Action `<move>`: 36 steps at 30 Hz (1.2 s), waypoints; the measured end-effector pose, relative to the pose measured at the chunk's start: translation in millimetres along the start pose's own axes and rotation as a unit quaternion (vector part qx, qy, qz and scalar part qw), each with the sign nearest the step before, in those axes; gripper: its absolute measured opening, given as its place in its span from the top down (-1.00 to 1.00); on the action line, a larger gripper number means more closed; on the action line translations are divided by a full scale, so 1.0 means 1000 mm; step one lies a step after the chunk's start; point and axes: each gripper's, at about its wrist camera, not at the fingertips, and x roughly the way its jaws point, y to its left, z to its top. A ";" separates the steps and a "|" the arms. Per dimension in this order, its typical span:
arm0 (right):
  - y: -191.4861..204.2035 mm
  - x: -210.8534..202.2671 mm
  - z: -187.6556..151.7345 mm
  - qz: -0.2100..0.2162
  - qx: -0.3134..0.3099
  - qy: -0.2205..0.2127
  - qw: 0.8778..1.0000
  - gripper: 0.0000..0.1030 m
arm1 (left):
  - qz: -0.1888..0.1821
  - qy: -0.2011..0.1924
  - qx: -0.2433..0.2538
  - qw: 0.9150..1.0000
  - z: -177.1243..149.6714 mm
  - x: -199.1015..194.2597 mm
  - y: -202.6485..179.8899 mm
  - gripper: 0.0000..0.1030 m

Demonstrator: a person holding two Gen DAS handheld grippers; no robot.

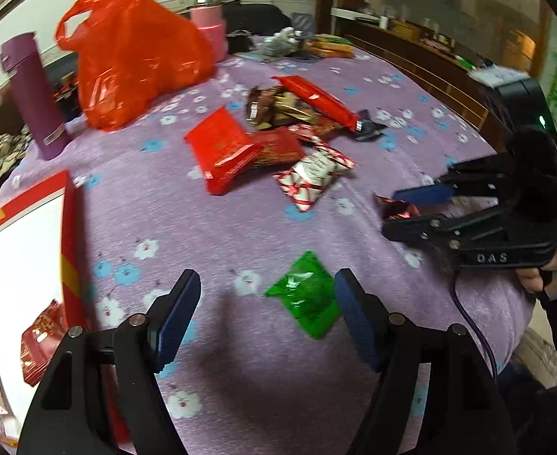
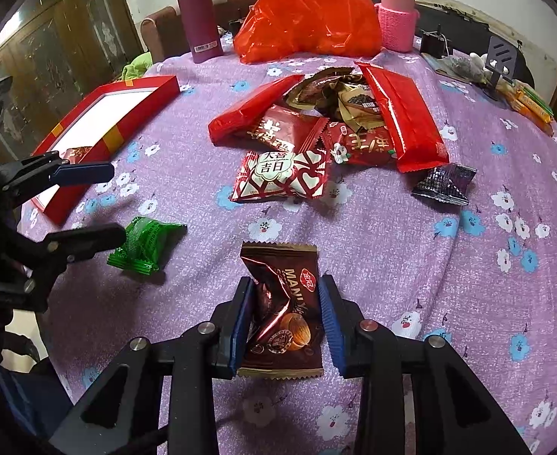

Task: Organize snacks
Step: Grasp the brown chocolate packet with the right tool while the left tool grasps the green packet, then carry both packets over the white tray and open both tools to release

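Observation:
A pile of snack packets (image 2: 327,129) lies mid-table; it also shows in the left wrist view (image 1: 278,136). A red box with a white inside (image 2: 100,121) stands at the left and holds a few packets (image 1: 39,341). My left gripper (image 1: 267,303) is open, with a green packet (image 1: 305,295) lying just inside its right finger. From the right wrist view the left gripper (image 2: 115,204) is beside the green packet (image 2: 145,242). My right gripper (image 2: 284,322) is closed around a brown almond snack packet (image 2: 282,314), crumpling it. The right gripper also shows in the left wrist view (image 1: 392,212).
A red plastic bag (image 2: 308,11), a purple bottle (image 2: 198,15) and a pink flask (image 2: 396,11) stand at the table's far side. A dark purple packet (image 2: 445,184) lies right of the pile. The purple flowered cloth (image 2: 430,265) covers the table. Orange packets (image 2: 528,102) lie far right.

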 end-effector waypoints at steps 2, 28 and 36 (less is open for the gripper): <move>-0.001 -0.001 -0.001 0.003 0.002 -0.003 1.000 0.29 | 0.003 0.011 0.014 1.000 0.000 0.008 -0.008 -0.41; -0.008 -0.005 -0.004 0.034 0.040 -0.017 0.998 0.33 | -0.036 0.012 -0.023 0.999 0.002 0.019 0.002 0.54; -0.009 -0.013 0.002 0.077 0.065 -0.028 0.995 0.33 | -0.022 -0.009 -0.046 0.999 0.001 -0.001 0.023 0.71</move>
